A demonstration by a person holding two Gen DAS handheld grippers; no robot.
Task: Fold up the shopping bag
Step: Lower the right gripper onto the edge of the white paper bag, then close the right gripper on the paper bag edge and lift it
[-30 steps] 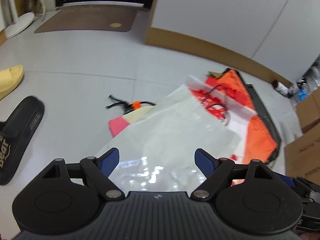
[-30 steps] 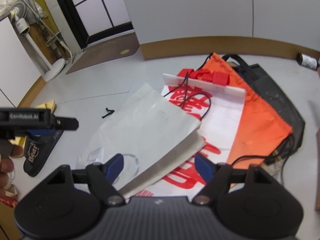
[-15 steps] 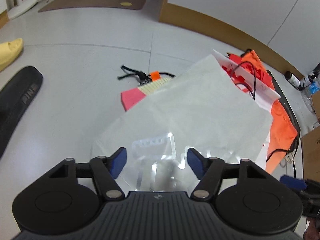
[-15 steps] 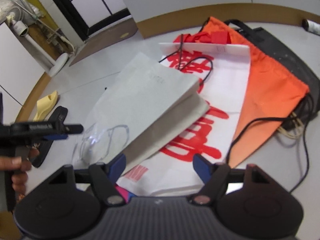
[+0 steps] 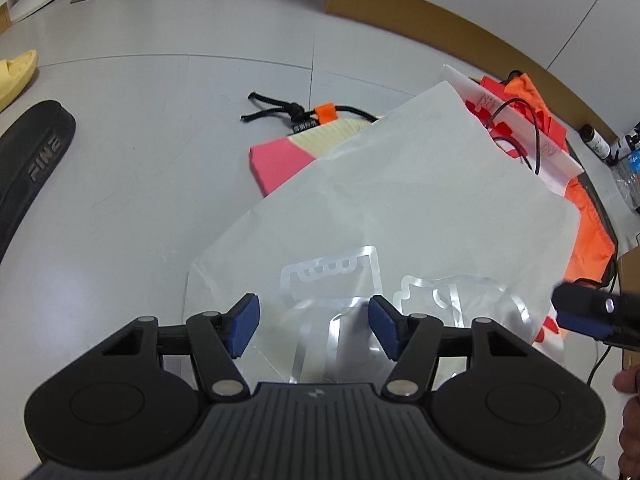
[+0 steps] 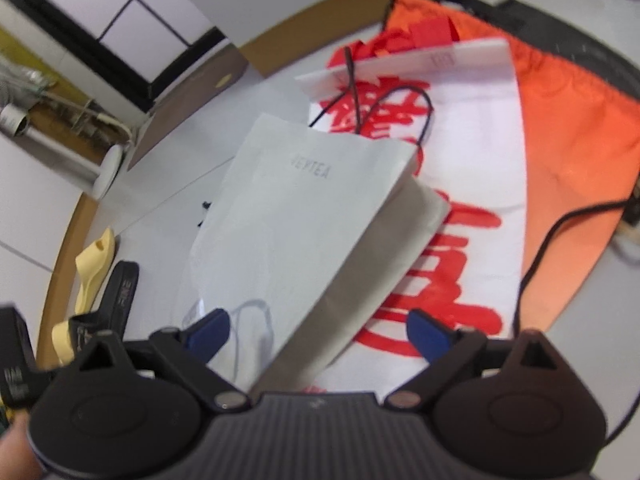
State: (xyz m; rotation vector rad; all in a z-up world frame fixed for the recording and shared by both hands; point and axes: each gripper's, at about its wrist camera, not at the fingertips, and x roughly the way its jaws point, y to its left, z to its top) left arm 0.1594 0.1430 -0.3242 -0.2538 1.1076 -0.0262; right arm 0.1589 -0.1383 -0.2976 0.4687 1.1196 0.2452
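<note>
A white paper shopping bag lies flat on the floor on top of other bags; it also shows in the right wrist view. Its clear plastic handles lie at the near end. My left gripper hovers low over those handles, jaws apart, one handle between the blue pads without being pressed. My right gripper straddles the bag's near side fold, its jaws opening and nothing pinched. One of its fingers shows at the right edge of the left wrist view.
Under the white bag lie a white bag with red characters, an orange drawstring bag, a black bag and a pink-and-cream bag. A black slipper and a yellow slipper sit left. A cardboard box stands right.
Both grippers have come down closer to the white bag. The left jaws have narrowed around the clear handle. The right gripper has rolled and its jaws have widened.
</note>
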